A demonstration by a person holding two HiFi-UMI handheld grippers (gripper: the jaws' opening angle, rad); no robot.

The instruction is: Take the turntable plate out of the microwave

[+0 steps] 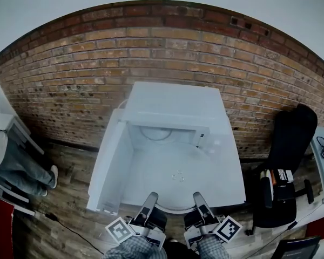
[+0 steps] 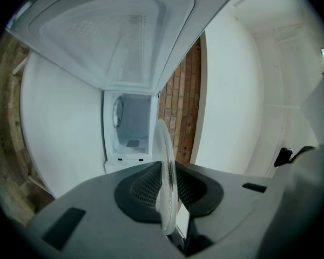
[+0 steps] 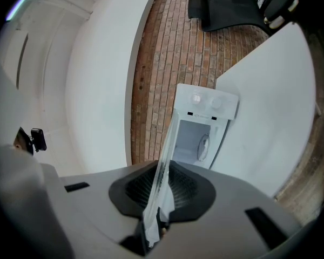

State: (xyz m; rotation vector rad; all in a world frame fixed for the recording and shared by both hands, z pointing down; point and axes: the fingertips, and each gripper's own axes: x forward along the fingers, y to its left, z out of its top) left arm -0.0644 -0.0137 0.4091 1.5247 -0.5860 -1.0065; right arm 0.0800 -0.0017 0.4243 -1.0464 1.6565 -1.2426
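Note:
The clear glass turntable plate (image 1: pixel 176 176) lies flat in the air just in front of the white microwave (image 1: pixel 170 109), outside its empty cavity (image 1: pixel 163 135). My left gripper (image 1: pixel 151 199) is shut on the plate's near rim at the left. At the right of that rim, my right gripper (image 1: pixel 197 198) is shut on it too. In the left gripper view the plate (image 2: pixel 166 169) shows edge-on between the dark pads, with the microwave (image 2: pixel 127 127) beyond. In the right gripper view the plate (image 3: pixel 165 161) is likewise pinched edge-on, with the microwave (image 3: pixel 202 136) behind it.
The microwave door (image 1: pixel 109 169) hangs open to the left. The microwave stands on a white table (image 1: pixel 227 185) against a brick wall (image 1: pixel 70 74). A black office chair (image 1: pixel 288 161) is at the right, and a person's legs (image 1: pixel 19 169) are at the left on the wooden floor.

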